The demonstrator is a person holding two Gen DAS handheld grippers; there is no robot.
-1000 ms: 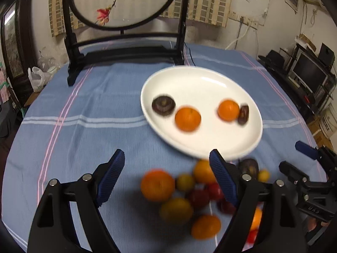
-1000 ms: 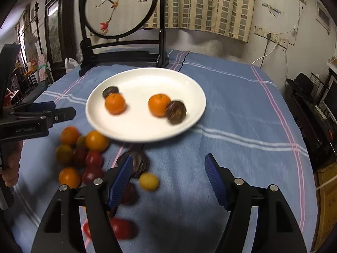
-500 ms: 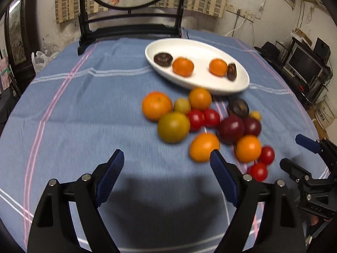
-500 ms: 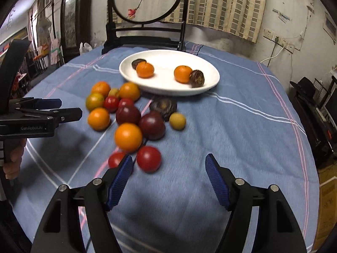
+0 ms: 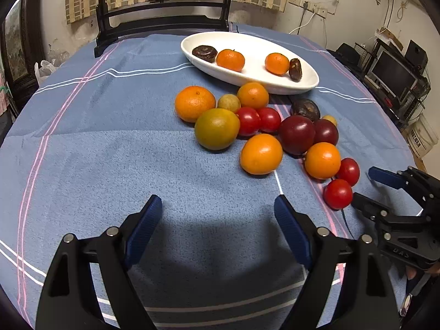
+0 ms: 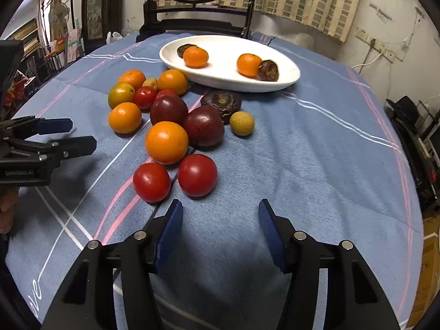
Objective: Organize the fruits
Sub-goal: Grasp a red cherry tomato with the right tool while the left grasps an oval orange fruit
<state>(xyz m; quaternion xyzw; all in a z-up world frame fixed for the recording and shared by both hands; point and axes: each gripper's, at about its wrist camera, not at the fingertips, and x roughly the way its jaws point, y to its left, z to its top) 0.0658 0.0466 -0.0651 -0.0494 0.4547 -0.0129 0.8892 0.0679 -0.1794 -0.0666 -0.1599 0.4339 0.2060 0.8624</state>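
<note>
Both wrist views have pulled back from the oval white glazed plate [image 5: 308,81] since a second ago, so the loose fruit pile now fills mid-frame instead of crowding the fingers.

On the plate lie two small dimpled orange mandarins [image 6: 195,57] and two dark, wrinkled brown fruits [image 6: 268,70], one of each at 10 o'clock and one of each at 2 o'clock of the dish.

On the napped blue woven tablecloth [image 5: 110,151], crossed by pink and white stripes, the heap sits just at the plate's 6 o'clock edge: glossy smooth red tomatoes [image 6: 197,175], matte deep-purple round plums [image 6: 203,126], pebbled oranges [image 6: 166,142], a green-tinged orange citrus [image 5: 217,128], a small yellow-tan round fruit [image 6: 241,123] and a flat ribbed dark purple fruit [image 6: 221,103].

Left gripper [image 5: 217,217], black plastic with ribbed blue pads, stands wide apart and empty over bare cloth at 6 o'clock of the pile. Right gripper [image 6: 218,224], same build, is likewise spread and holds nothing, the two nearest tomatoes just beyond its left finger.

Printed on the left tool's body, as seen from the right wrist, is white lettering resembling "GenRobot.AI" [image 6: 19,172]. At the cloth's lower left edge white script ends in "ve" [image 6: 35,293].
</note>
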